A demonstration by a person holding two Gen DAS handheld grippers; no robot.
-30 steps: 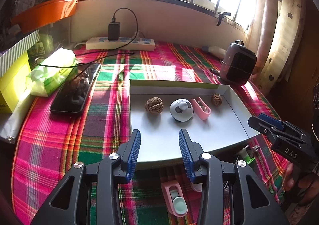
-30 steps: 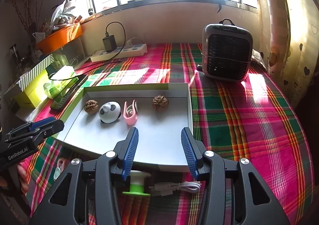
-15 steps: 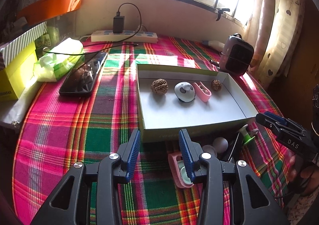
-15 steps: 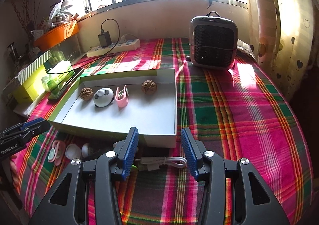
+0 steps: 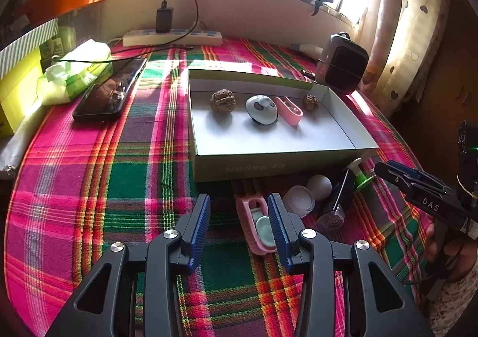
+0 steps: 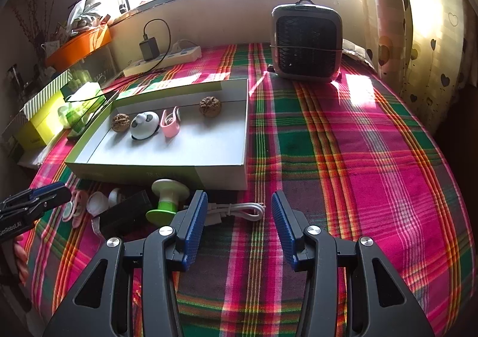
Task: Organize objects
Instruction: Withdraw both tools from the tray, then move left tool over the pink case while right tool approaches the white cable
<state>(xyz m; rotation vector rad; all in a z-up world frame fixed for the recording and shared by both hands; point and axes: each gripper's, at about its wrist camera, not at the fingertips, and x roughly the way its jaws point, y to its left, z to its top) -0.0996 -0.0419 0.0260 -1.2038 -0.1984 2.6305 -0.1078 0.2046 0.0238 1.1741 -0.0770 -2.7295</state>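
Now | left gripper: jaws held apart, nothing gripped, pink clip seen just before box | right gripper: jaws held apart, empty, white cable laid before box | walnuts, panda toy kept inside box

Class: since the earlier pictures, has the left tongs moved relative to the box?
Yes. The left tongs have drawn back from the box toward its near side.
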